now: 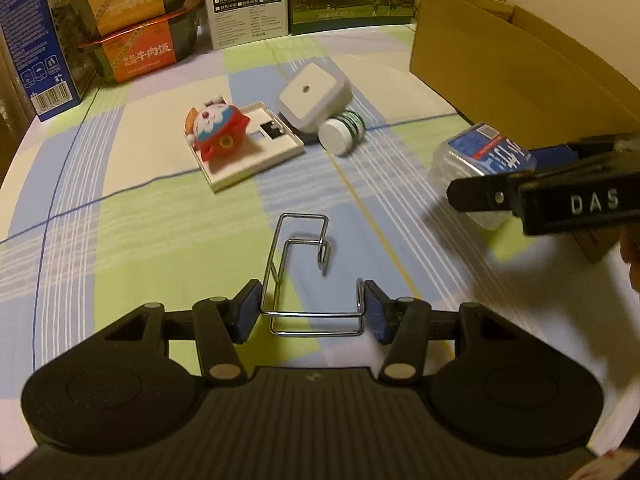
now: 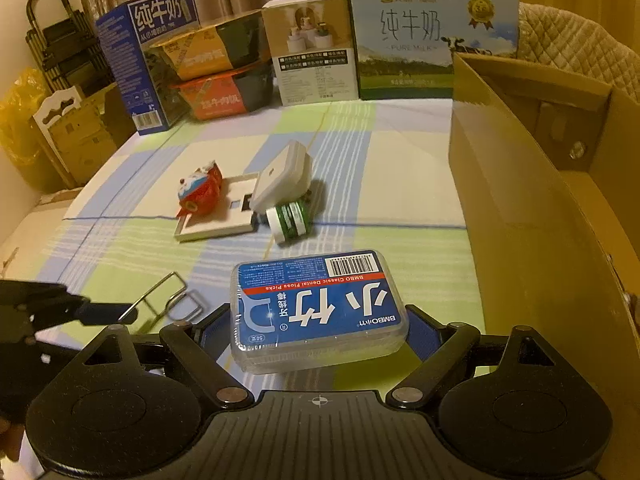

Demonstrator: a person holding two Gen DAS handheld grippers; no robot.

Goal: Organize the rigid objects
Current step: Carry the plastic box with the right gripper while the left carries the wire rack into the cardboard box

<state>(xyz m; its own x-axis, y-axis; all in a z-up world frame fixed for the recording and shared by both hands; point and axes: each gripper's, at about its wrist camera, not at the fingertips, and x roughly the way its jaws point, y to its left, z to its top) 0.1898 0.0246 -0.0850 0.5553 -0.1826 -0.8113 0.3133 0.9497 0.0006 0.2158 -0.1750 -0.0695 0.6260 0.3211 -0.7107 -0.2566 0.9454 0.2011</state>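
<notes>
Blue pads of the left gripper (image 1: pixel 312 312) pressed on either side of a bent wire hook (image 1: pixel 298 276), its near loop clamped between them while the rest of the wire ran forward toward twelve o'clock over the checked cloth (image 1: pixel 160 216). That gripper pointed steeply down at the surface. At about three o'clock in its view the right gripper (image 2: pixel 320 334) reached in sideways, tilted downward, its jaws set wide and closed on a clear floss-pick box (image 2: pixel 318 310) with a blue label, the box held flat and raised off the cloth. From the right wrist view the left gripper sat low at nine o'clock, the wire hook just beside the box. Farther off, near twelve o'clock, a red and blue cat figure (image 1: pixel 218 130) lay on a white wall plate (image 1: pixel 256 148), with a white square plug (image 1: pixel 314 96) and a small white bottle (image 1: pixel 342 132) touching it. An open cardboard box (image 2: pixel 520 184) stood at two o'clock.
</notes>
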